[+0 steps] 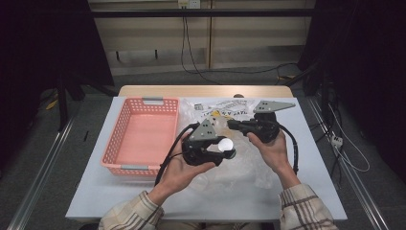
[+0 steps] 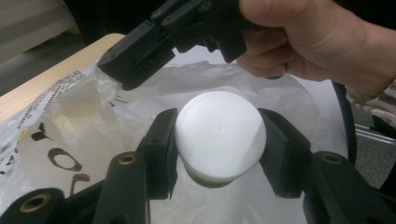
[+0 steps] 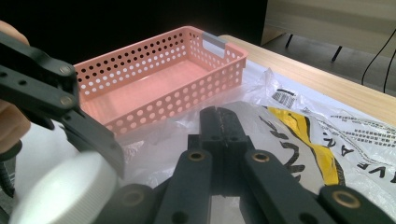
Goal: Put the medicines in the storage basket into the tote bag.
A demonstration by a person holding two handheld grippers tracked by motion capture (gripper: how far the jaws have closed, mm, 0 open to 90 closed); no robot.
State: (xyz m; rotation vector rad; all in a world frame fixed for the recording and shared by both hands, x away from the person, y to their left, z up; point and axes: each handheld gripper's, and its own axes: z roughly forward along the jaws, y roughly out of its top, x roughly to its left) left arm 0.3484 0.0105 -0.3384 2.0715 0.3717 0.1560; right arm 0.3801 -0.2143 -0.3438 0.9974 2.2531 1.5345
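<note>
Nearest the person, the left gripper (image 1: 225, 152) is held above the front half of the table (image 1: 95, 191), its jaws clamped on either side of a white-capped bottle (image 2: 219, 135); a band of green shows just under the cap. The bottle hangs clear of the table, over a crumpled clear plastic bag (image 1: 239, 167) spread across the middle. Just beyond it, the right gripper (image 1: 231, 124) points toward the left one, its jaws pressed fully together; whether a fold of the bag is caught between them cannot be told. In the right gripper view the bag's yellow and black print (image 3: 303, 135) lies just past those closed jaws. Farther left and back stands a pink perforated basket (image 1: 111, 143), beside the bag, with its grey handle (image 1: 152, 100) at the far rim
</note>
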